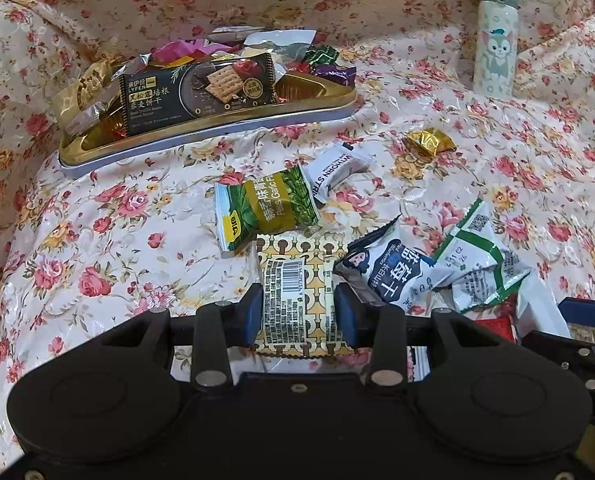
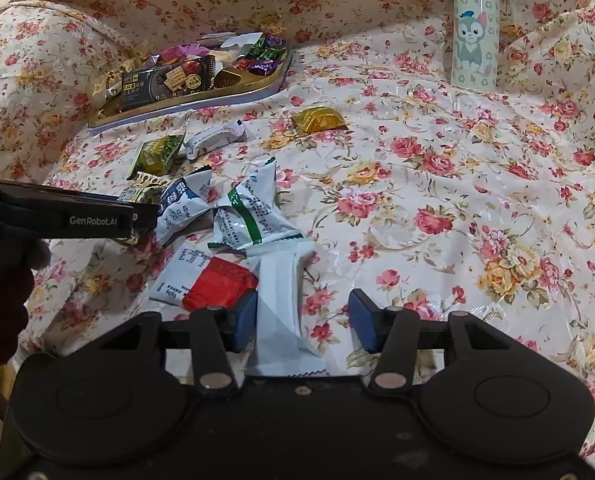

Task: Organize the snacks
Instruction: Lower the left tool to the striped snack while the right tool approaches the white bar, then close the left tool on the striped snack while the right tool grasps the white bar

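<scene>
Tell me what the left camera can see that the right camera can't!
Only the left camera shows the left gripper squeezing the yellow patterned packet with its barcode.

Only the right camera shows the open right gripper over a plain white packet, and all of the red packet.

Both show the gold tray of snacks, the cat bottle, the gold candy and the flowery cloth.

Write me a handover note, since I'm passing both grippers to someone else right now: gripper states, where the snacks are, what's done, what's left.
Left gripper: shut on the yellow patterned packet.
Right gripper: open, a white packet between its fingers, not gripped.
Done: gold tray already holds the cracker pack and candies.
Left: on the floral cloth, green pea packet, gold candy, red packet and other loose packets.
</scene>
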`<state>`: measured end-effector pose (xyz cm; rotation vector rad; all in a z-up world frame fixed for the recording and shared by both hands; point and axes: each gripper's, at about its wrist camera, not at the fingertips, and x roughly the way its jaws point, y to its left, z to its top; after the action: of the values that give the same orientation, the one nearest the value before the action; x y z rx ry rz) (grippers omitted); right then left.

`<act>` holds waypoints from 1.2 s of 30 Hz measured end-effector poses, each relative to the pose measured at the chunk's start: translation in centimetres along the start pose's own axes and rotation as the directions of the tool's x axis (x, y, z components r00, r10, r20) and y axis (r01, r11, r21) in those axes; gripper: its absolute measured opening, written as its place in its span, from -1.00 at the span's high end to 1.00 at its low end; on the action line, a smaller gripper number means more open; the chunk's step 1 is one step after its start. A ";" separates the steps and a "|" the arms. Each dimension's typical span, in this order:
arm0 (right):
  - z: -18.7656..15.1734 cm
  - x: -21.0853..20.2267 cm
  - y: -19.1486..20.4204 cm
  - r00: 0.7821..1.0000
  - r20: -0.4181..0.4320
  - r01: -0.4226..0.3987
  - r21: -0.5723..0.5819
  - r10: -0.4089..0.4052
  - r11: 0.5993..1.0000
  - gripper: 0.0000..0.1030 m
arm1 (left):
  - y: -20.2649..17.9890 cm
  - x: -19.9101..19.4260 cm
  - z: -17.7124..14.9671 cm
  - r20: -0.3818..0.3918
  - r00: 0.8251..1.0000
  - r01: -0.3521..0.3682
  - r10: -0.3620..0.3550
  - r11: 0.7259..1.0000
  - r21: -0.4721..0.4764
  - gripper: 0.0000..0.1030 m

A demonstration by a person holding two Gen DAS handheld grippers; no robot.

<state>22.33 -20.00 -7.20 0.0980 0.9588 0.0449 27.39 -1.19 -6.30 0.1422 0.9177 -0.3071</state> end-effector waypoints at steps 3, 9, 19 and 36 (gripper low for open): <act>0.0 0.1 0.2 1.000 0.002 0.007 -0.017 -0.007 1.000 0.15 | 0.0 0.0 0.0 0.002 1.000 -0.003 0.003 1.000 -0.017 0.05; -0.1 0.0 0.6 1.000 0.001 0.020 -0.039 -0.020 0.999 0.38 | 0.0 0.1 0.1 -0.006 1.000 -0.008 0.007 0.999 -0.034 0.06; -0.3 -0.5 0.1 1.000 -0.012 0.028 -0.017 -0.028 0.999 0.53 | 0.1 -0.3 -0.2 -0.015 1.000 -0.004 0.003 0.998 -0.068 0.10; -1.0 -1.2 -1.0 0.997 -0.032 0.065 0.043 -0.063 0.997 0.53 | 1.0 -2.9 -2.9 -0.107 0.994 -0.041 0.024 0.986 -0.161 0.12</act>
<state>20.81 -21.01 -6.92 0.1072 0.9936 -0.0337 23.86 1.09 -5.73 0.0222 1.0391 -0.1948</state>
